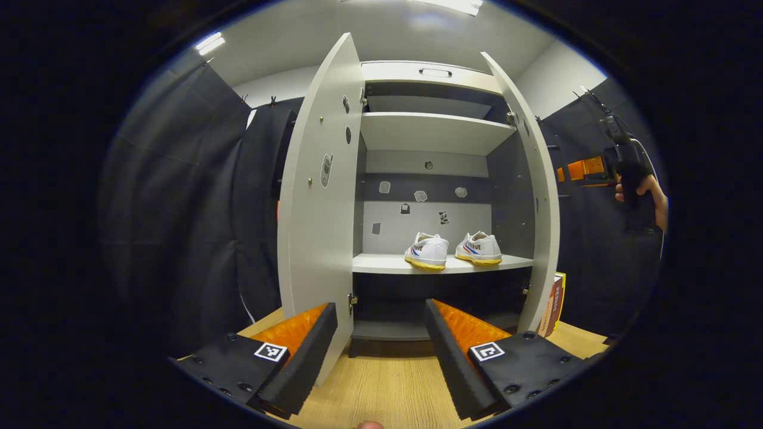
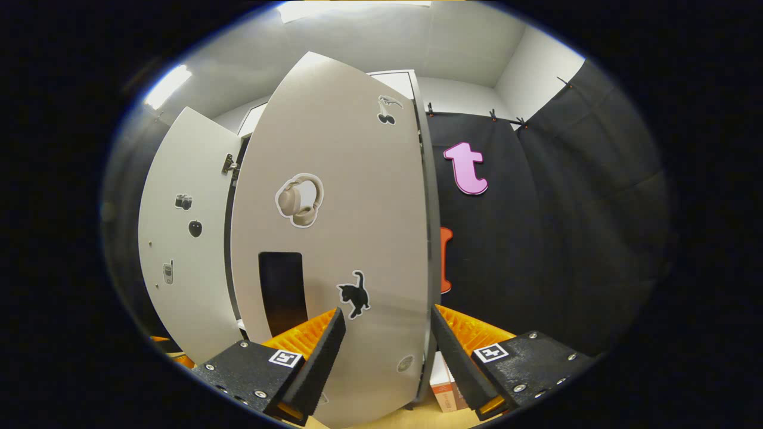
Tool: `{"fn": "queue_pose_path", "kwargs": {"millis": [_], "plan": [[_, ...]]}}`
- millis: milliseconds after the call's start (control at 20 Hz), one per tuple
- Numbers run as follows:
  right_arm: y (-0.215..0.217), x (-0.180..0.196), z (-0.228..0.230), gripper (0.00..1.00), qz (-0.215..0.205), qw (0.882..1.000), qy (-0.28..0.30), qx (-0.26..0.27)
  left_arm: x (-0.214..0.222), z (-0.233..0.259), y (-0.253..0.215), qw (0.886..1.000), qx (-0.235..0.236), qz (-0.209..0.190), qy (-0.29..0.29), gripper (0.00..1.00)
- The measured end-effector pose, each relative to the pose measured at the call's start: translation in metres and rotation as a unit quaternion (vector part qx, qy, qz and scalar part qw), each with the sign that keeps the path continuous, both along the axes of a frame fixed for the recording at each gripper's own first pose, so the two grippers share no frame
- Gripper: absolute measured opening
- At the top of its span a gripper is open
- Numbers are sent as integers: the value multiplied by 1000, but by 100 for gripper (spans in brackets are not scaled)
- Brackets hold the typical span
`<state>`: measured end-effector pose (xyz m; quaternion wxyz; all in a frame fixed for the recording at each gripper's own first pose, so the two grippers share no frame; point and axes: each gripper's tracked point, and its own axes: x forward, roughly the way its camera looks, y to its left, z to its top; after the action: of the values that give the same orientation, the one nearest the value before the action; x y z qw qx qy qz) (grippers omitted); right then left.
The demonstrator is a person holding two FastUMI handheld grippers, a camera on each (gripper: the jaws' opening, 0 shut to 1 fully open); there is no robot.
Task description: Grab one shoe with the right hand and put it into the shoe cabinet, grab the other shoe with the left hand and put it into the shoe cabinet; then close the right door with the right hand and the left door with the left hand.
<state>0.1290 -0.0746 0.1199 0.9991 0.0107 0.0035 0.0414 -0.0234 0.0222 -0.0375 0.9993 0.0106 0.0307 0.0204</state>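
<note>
a: how do the left tongs (image 1: 381,351) stand?

b: their fingers are spread apart with nothing between them, low above the wooden floor (image 1: 387,387), facing the open shoe cabinet (image 1: 429,134). one finger sits in front of the bottom edge of the left door (image 1: 319,196).

a: and the shoes?

b: both are inside, side by side on the lower shelf (image 1: 441,264), toes pointing outward. the left shoe (image 1: 427,250) and the right shoe (image 1: 479,248) are just beside each other, not touching.

a: the right tongs (image 2: 387,351)?

b: also apart, gripping nothing. they point at the outer face of the right door (image 2: 334,238), close to it; whether a finger touches it cannot be told. that door carries a headphone sticker (image 2: 300,199) and a cat sticker (image 2: 354,294).

a: are the doors closed?

b: no, both stand open. in the left gripper view a hand (image 1: 647,193) holds the other gripper beyond the right door, and a box (image 1: 554,304) stands by the cabinet's foot.
</note>
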Motion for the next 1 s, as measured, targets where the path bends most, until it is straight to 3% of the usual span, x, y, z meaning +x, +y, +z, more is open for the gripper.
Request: {"fn": "queue_pose_path", "kwargs": {"millis": [50, 200, 450, 750, 1000], "plan": [[11, 6, -1, 96, 8, 1000, -1, 2, 0, 0, 2, 1000, 0, 2, 1, 96], [38, 25, -4, 92, 23, 1000, -5, -3, 0, -2, 6, 1000, -3, 6, 3, 96], [43, 27, 2, 92, 19, 1000, -18, -12, -3, -3, 6, 1000, -10, 12, 5, 96], [30, -30, 1, 92, -1, 1000, -22, -2, -3, -2, -1, 1000, -15, 5, 7, 92], [29, -81, -31, 92, -20, 999, -31, -10, 4, 3, -13, 1000, -12, -8, 4, 96]]}}
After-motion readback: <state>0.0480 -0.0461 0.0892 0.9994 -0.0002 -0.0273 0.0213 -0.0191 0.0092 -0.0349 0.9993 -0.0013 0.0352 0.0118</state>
